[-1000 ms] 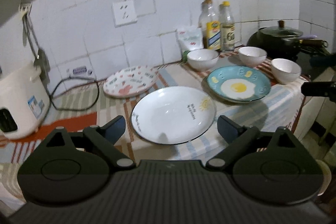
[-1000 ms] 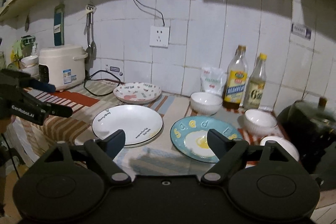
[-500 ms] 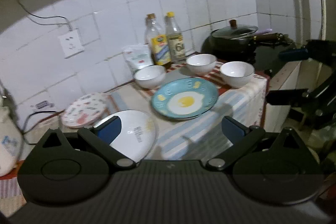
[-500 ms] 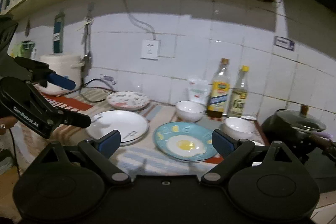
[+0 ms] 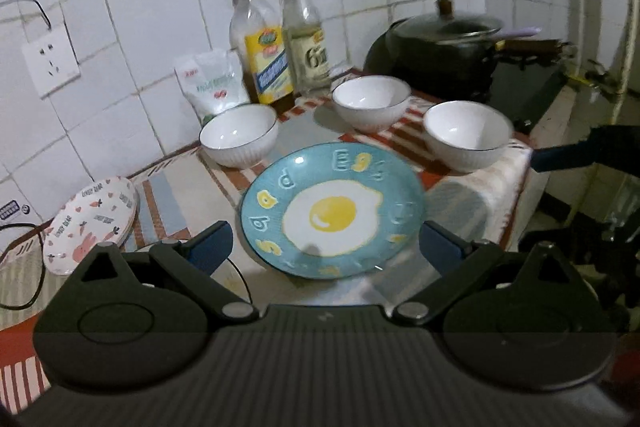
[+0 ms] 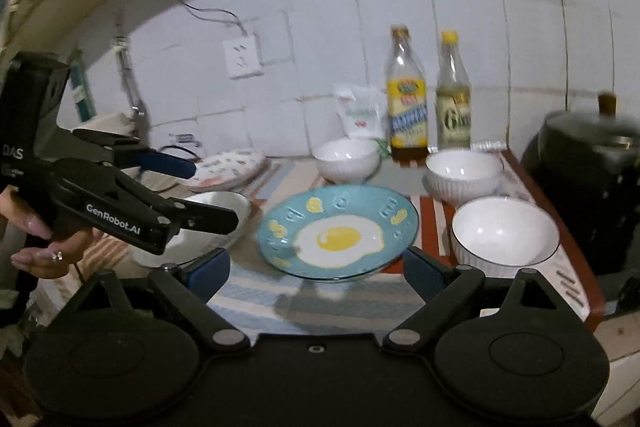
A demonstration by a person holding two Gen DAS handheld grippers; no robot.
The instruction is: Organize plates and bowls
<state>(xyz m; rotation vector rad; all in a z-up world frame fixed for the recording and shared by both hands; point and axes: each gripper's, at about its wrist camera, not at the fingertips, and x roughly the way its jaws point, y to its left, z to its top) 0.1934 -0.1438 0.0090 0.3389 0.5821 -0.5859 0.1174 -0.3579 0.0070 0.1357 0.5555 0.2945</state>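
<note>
A blue plate with a fried-egg picture [image 5: 332,211] [image 6: 338,233] lies on the striped cloth. Three white bowls stand behind and right of it: left [image 5: 239,135] [image 6: 346,159], middle [image 5: 371,102] [image 6: 464,173], right [image 5: 467,135] [image 6: 505,237]. A patterned plate [image 5: 90,225] [image 6: 228,167] lies at the left. A plain white plate [image 6: 214,223] lies partly hidden behind my left gripper. My left gripper [image 5: 324,249] is open, just short of the blue plate; it also shows in the right wrist view [image 6: 200,193]. My right gripper [image 6: 316,271] is open at the blue plate's near edge.
Two oil bottles [image 5: 262,45] [image 5: 304,35] and a white bag [image 5: 212,83] stand against the tiled wall. A black lidded pot [image 5: 440,47] [image 6: 588,179] sits on the stove at the right. A wall socket [image 5: 50,63] and a black cable [image 5: 20,251] are at the left.
Both grippers have swung right and come closer to the blue egg plate. The white plate has dropped out of the left wrist view. Both grippers stay open.
</note>
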